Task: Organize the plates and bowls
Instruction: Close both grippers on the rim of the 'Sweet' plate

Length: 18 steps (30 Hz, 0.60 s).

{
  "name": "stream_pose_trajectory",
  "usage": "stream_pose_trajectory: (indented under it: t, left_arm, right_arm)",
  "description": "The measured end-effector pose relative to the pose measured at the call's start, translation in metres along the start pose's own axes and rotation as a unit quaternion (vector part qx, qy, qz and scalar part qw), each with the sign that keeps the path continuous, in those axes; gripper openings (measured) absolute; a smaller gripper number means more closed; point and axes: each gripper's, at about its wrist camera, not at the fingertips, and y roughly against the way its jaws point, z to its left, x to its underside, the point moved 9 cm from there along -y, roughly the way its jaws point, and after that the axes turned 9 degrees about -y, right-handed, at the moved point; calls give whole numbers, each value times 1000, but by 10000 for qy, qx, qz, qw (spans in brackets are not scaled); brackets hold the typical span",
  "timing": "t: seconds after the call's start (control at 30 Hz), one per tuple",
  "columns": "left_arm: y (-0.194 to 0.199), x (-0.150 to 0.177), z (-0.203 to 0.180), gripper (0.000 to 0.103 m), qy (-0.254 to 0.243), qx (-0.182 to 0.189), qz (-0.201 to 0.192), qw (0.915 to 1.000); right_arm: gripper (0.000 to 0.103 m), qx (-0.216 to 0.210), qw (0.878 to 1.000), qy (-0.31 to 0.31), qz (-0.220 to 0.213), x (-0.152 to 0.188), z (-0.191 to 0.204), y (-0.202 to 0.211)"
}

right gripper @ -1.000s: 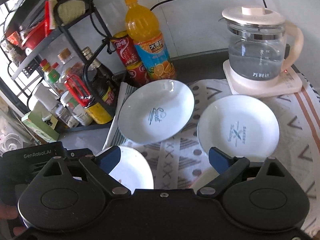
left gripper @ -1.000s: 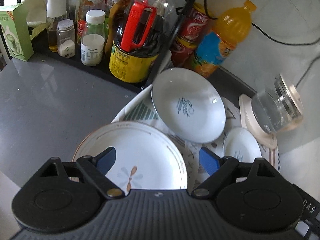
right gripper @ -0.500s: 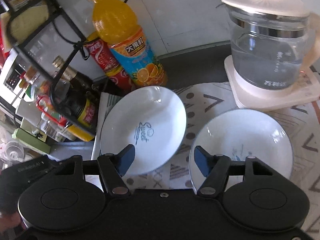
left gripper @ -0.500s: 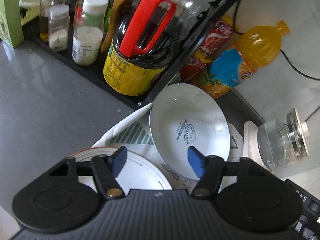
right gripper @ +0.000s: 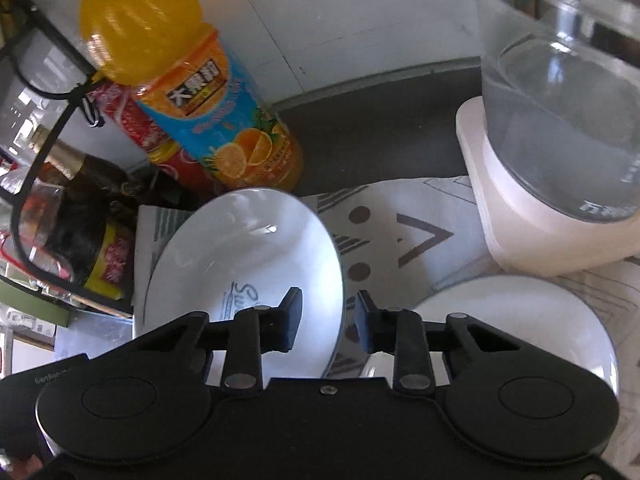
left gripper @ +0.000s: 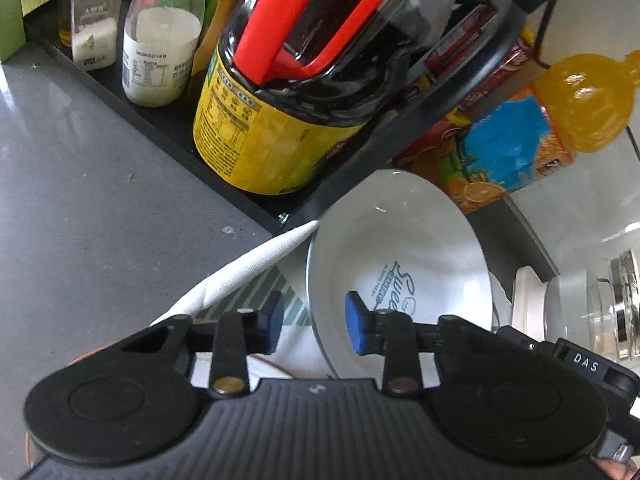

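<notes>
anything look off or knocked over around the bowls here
Nothing looks spilled, broken or tipped. The one untidy spot: the patterned cloth under the Sweet bowl is rucked up at its corner by the black rack. The orange drink bottle and glass kettle stand upright.

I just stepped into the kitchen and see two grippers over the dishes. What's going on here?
A person is tidying dishes with a gripper in each hand. Both are at the white bowl with blue lettering on the patterned cloth. The left gripper straddles one side of its rim, the right gripper the opposite side. Both sets of jaws have just been closing, but gaps still show beside the rim, so nothing is gripped yet. A second white bowl sits beside it, by the glass kettle.
</notes>
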Motion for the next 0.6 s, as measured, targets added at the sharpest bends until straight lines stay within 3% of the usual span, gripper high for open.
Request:
stream_pose_trajectory:
  t: [0.6]
  left_arm:
    - [-45, 4, -5, 10, 188, 115, 197, 9996]
  right_arm:
    - [17, 6, 9985, -133, 531, -1, -5, -60]
